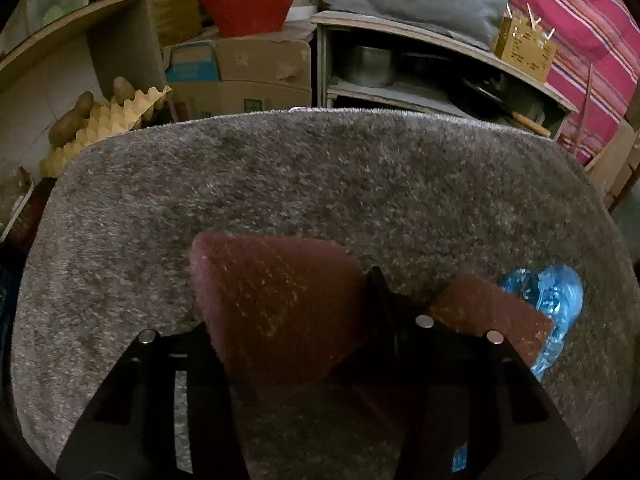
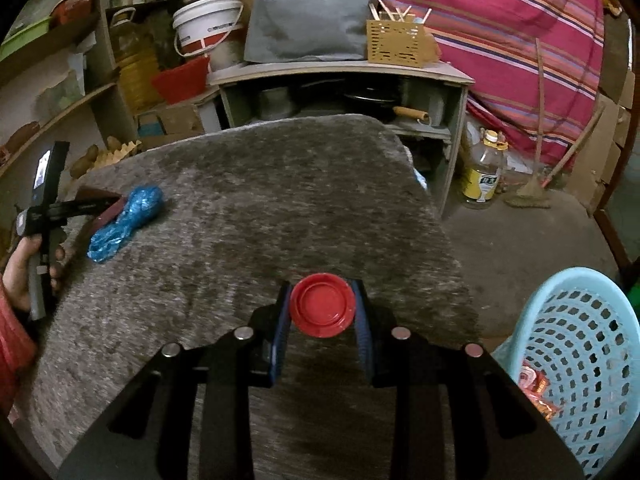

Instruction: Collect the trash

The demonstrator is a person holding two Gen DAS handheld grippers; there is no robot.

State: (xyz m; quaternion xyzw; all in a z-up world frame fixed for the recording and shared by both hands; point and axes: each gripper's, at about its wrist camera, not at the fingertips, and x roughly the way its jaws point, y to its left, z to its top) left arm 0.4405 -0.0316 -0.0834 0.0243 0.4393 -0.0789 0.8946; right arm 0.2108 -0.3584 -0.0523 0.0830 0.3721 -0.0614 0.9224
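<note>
Grey shag mat [image 2: 260, 184]: work surface. Right gripper [image 2: 322, 312]: fingers narrowly spaced, clamped on a red lid [image 2: 323, 309], over the mat's near edge. Left gripper [image 1: 396, 300]: maroon-padded fingers about half apart, nothing visibly between them; crumpled blue plastic wrapper [image 1: 556, 308] lay on the mat at its 3 o'clock, just beside the right pad. Light-blue perforated basket [image 2: 580, 364]: at 4 o'clock from the lid, off the mat, holding orange wrappers.

Grey shaggy rug [image 1: 320, 184], red basket [image 1: 250, 8], cardboard box [image 1: 244, 76], striped cloth [image 2: 500, 20], white bucket [image 2: 208, 20]

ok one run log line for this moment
right gripper: shut on red lid | left gripper: open beside blue plastic wrapper | basket: right
</note>
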